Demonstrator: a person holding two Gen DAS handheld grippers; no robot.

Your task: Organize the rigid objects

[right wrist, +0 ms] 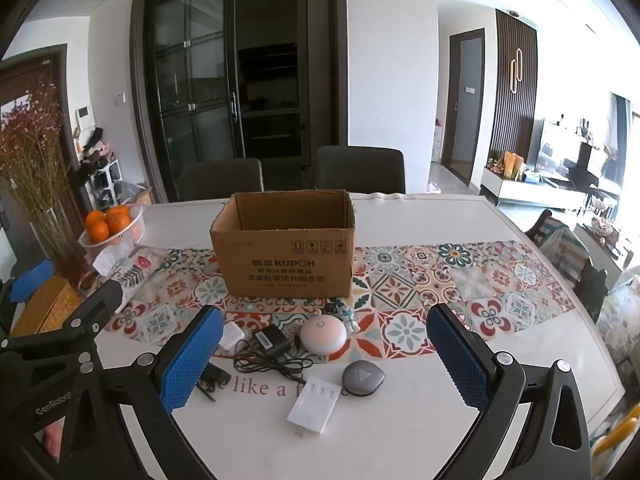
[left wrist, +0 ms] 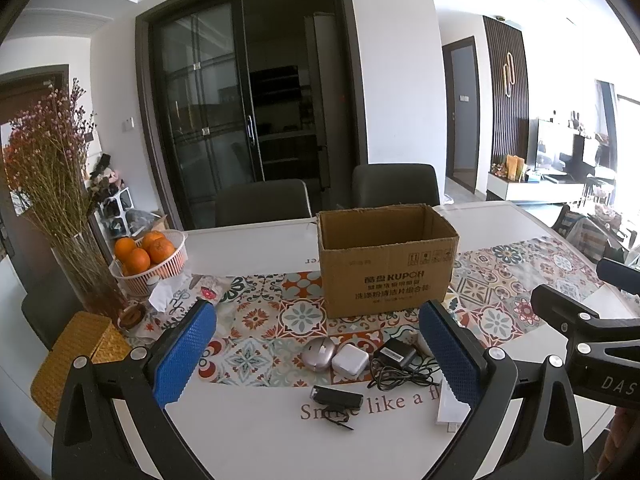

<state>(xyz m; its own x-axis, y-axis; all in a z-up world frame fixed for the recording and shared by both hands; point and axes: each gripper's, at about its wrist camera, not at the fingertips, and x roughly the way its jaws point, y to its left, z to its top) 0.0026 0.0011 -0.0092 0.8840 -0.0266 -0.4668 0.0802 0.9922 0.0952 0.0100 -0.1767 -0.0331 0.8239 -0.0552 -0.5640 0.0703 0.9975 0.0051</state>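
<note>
Both the left tool (left wrist: 316, 354) and right tool (right wrist: 324, 354) hung spread wide, empty, before the cardboard box (right wrist: 284, 252), small gadgets lying between.

oranges basket (left wrist: 160, 276), dried flowers (left wrist: 48, 168), chairs (right wrist: 360, 170)

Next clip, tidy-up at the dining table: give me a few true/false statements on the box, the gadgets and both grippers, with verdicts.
1. The box stands open at the top. True.
2. The left gripper is shut on the charger. False: its jaws are wide open and hold nothing.
3. The oranges sit in a white basket. True.
4. The round lamp is inside the box. False: it lies on the table in front of it.
5. The right gripper is open. True.
</note>
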